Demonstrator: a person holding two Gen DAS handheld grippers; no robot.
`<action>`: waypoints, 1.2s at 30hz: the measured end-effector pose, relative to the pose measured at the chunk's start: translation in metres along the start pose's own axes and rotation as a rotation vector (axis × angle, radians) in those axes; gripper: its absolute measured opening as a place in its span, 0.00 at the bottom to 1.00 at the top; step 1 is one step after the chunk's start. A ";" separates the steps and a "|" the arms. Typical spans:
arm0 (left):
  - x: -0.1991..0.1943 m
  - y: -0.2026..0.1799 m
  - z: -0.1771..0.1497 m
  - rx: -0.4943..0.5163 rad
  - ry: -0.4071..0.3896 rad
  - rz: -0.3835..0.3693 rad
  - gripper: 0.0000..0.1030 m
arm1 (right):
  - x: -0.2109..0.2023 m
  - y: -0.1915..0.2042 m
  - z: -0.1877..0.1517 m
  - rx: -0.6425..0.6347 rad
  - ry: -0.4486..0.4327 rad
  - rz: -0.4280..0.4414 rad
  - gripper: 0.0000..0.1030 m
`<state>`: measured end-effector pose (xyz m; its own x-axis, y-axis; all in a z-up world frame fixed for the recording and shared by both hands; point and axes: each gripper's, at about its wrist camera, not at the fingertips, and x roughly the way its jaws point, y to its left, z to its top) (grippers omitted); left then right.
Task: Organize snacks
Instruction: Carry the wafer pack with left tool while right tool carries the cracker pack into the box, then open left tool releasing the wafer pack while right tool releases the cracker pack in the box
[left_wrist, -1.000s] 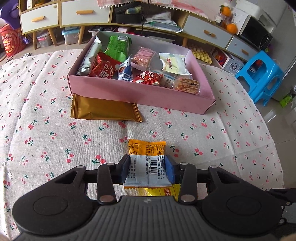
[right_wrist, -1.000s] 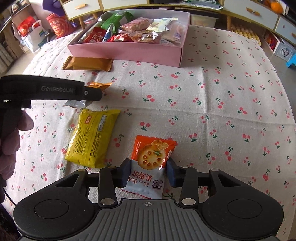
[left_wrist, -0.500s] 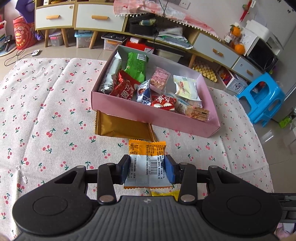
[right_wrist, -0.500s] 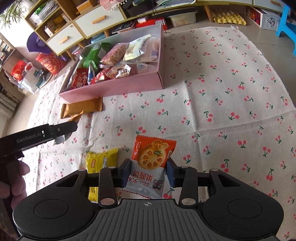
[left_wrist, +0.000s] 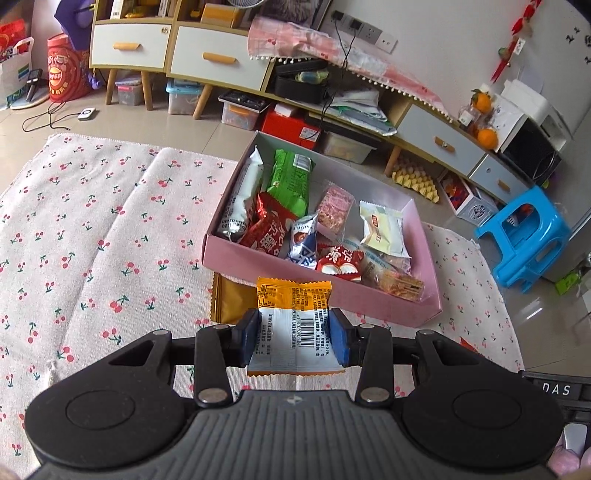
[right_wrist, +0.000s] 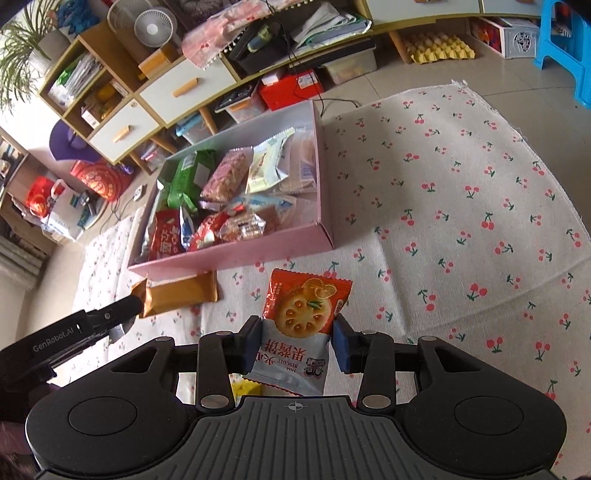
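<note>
My left gripper is shut on an orange-and-white snack packet, barcode side up, held in the air before the near wall of the pink box. The box holds several wrapped snacks. My right gripper is shut on a red-and-white jam biscuit packet, lifted above the cherry-print cloth short of the pink box. A gold packet lies flat against the box's near wall. The left gripper's dark finger shows at the left of the right wrist view.
A yellow packet peeks out under the right gripper. Beyond the cloth stand low cabinets with drawers, storage bins on the floor and a blue plastic stool at the right. Bare cloth spreads left and right of the box.
Both grippers have risen with their packets and moved toward the pink box. The right gripper has rolled, tilting its view. The yellow packet has slipped almost out of sight beneath it.
</note>
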<state>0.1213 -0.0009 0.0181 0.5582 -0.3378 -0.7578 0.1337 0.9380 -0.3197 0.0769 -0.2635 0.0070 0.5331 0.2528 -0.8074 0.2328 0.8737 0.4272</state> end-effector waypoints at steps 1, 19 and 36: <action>0.001 -0.001 0.002 0.002 -0.008 -0.002 0.36 | -0.001 0.000 0.003 0.013 -0.012 0.007 0.38; 0.034 -0.006 0.026 0.056 -0.148 -0.046 0.36 | 0.027 0.000 0.043 0.242 -0.257 0.089 0.38; 0.048 -0.005 0.027 0.084 -0.163 -0.047 0.51 | 0.055 -0.013 0.051 0.292 -0.293 0.113 0.65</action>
<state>0.1695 -0.0201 -0.0014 0.6743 -0.3711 -0.6385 0.2272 0.9269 -0.2988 0.1447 -0.2823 -0.0219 0.7669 0.1744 -0.6177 0.3580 0.6825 0.6372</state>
